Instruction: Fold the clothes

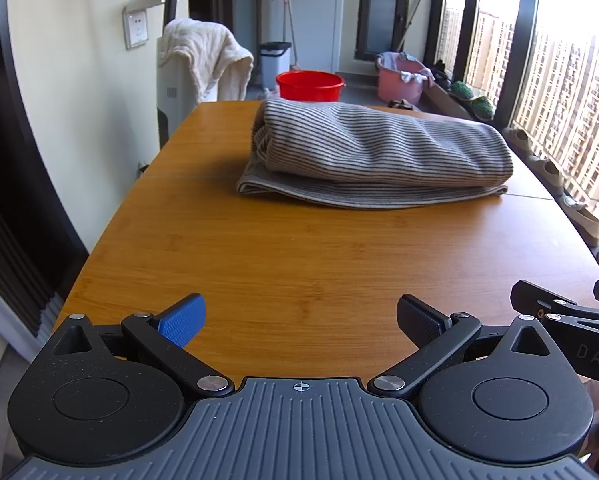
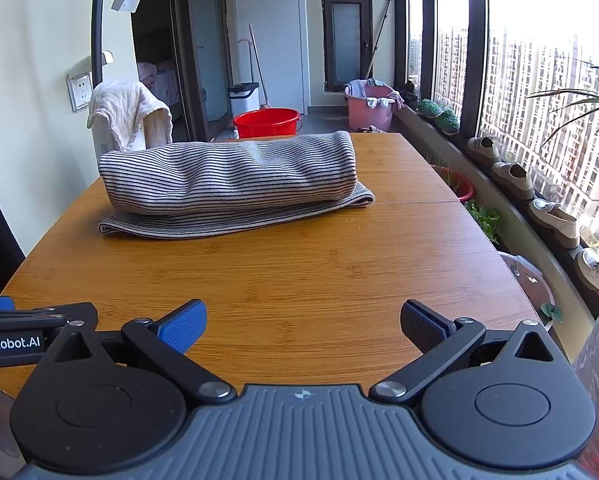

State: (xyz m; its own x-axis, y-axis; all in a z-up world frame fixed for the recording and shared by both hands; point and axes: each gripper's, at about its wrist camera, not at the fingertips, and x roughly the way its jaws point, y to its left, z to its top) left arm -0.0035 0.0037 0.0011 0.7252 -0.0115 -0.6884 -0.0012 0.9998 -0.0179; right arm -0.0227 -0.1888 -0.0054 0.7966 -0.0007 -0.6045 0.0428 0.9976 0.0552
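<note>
Left claw (image 1: pixel 301 320) and right claw (image 2: pixel 303 322) both gape wide, empty, at the bench (image 1: pixel 259 264) near edge. Striped garment (image 1: pixel 375 152) lies folded, well apart from both.

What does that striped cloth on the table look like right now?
The striped garment is grey knit fabric with thin dark stripes, folded into a long, puffy bundle over a flatter layer that peeks out beneath. It lies across the far half of the wooden table, resting only on the tabletop. Neither gripper touches it.
</note>
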